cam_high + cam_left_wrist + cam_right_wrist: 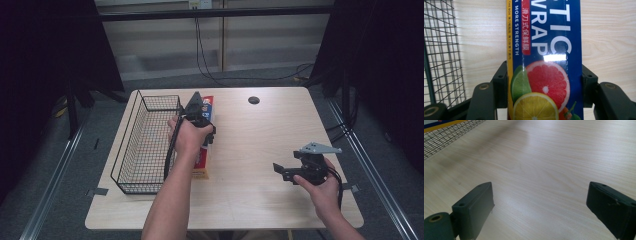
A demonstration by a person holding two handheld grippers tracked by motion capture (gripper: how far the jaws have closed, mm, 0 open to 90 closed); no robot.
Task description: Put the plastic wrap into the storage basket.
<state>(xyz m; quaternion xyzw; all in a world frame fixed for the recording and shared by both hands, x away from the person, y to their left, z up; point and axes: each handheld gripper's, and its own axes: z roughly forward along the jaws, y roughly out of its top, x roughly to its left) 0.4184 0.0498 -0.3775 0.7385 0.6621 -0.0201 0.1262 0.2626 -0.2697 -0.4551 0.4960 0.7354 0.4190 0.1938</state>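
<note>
Blue cardboard fills the gap between my left gripper's [544, 85] jaws: a plastic wrap box [546, 50] printed with citrus slices, one jaw against each long side, apparently clasped. It lies flat on the wooden table [260, 150], just beside the wire basket [145, 145] at the left edge. My right gripper [541, 202] hovers spread and empty near the right edge. I judge the box seized but not yet lifted or moved.
</note>
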